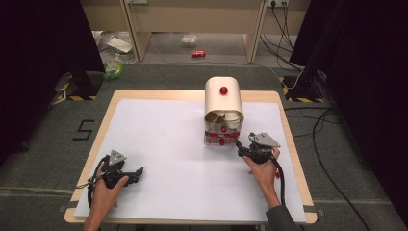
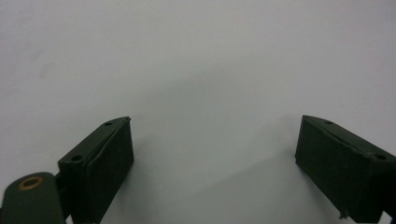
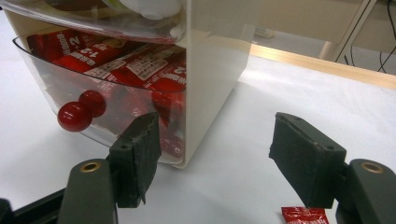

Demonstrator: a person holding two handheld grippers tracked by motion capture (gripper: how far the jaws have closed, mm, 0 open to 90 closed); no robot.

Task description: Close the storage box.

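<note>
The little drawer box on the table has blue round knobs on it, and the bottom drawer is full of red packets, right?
Not quite. The knobs are red, not blue: the right gripper view shows a shiny red ball knob on the clear plastic bottom drawer of the cream drawer box, and the high view shows another red knob on its top. The rest is right: that drawer holds red packets.

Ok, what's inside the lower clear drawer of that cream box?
The lower drawer, with its red ball knob, holds red printed packets stacked against its clear front. How many lie farther back is hidden by the cream box wall and the drawer above.
</note>
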